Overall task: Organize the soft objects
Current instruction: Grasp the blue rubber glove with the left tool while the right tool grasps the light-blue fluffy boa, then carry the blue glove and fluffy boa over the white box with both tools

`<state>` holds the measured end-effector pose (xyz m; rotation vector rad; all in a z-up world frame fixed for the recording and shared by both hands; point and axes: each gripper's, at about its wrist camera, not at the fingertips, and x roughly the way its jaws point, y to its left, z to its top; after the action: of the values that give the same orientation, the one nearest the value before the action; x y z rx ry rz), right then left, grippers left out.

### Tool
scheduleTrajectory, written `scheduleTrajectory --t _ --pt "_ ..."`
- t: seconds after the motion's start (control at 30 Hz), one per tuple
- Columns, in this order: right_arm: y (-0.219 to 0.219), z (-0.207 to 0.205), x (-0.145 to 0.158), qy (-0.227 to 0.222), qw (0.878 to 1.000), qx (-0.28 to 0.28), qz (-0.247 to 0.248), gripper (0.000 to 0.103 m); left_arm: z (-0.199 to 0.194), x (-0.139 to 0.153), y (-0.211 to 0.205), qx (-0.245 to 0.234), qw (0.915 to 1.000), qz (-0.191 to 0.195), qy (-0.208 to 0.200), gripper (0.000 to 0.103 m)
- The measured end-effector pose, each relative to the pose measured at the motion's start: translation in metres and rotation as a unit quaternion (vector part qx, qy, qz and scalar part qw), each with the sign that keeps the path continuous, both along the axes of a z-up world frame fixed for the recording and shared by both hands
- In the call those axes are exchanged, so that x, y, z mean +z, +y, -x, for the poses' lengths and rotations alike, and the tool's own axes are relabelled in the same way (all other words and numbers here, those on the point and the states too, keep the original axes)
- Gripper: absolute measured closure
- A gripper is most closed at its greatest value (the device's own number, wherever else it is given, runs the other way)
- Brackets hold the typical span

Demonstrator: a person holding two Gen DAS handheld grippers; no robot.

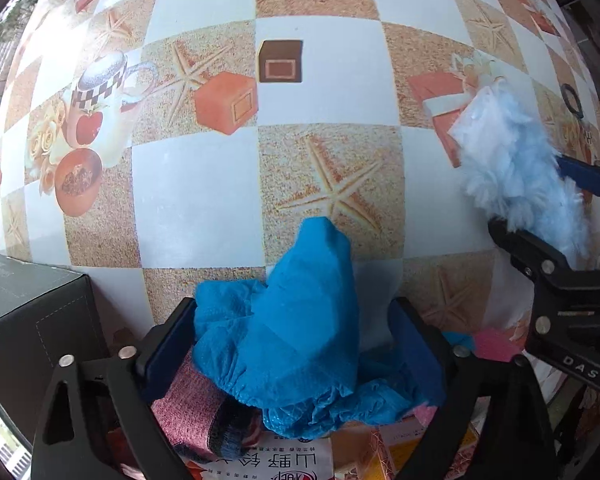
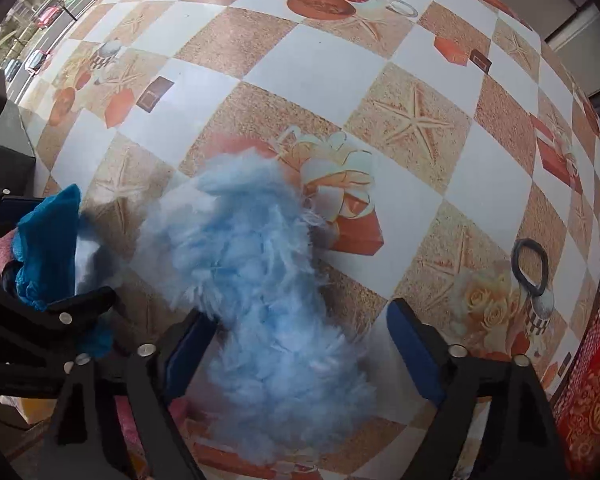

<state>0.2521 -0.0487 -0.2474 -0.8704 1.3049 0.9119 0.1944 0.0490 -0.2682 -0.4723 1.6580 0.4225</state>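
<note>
The left hand-held gripper [image 1: 292, 344] points down with its jaws spread wide. A crumpled blue shoe cover [image 1: 300, 320] sits between them, touching the left pad while the right pad stands clear of it — so nothing is gripped yet. It looks thin, light and floppy, with an elastic hem; it will probably collapse when pinched, so a bite through the bunched middle should hold better than one on a loose edge. Just under it lie a pink knitted cloth [image 1: 196, 412] and a printed packet [image 1: 260, 464]; to this gripper's left stands a dark box [image 1: 32, 312].

Further right, the right hand-held gripper [image 2: 300, 352] also hangs open over the bench [image 2: 300, 60]. A fluffy pale-blue feather piece [image 2: 260, 300] lies between its jaws, brushing the left pad and apart from the right one. I judge it nearly weightless, very compressible, and prone to shedding or slipping — take its dense core, not the wisps. A black hair tie [image 2: 530, 266] lies well to its right.
</note>
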Motion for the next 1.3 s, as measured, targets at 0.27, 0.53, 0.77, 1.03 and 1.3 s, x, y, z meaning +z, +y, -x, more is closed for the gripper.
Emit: scheduleTrajectory --t 0.27,0.53,0.77,1.03,1.3 --pt "-0.027 -0.004 0.032 0.069 0.992 -0.092 -0.056 0.075 -0.004 0.046 0.000 -0.014 0.9961 -0.001 -0.087 0.074" --pt "-0.085 -0.026 0.066 0.116 0.970 -0.189 -0.097 0.075 0.016 0.100 -0.002 -0.021 0.9906 -0.024 -0.133 0.073" --pt "-0.111 -0.020 0.102 0.127 0.961 -0.216 -0.117 0.075 0.041 0.129 -0.032 -0.044 0.9877 -0.030 -0.147 0.073" --pt "-0.129 0.025 0.135 0.135 0.951 -0.242 -0.134 0.075 0.089 0.156 -0.056 -0.063 0.9844 -0.029 -0.162 0.073" --pt "-0.139 0.079 0.176 0.127 0.949 -0.248 -0.144 0.075 0.126 0.170 -0.072 -0.078 0.9801 -0.019 -0.182 0.073"
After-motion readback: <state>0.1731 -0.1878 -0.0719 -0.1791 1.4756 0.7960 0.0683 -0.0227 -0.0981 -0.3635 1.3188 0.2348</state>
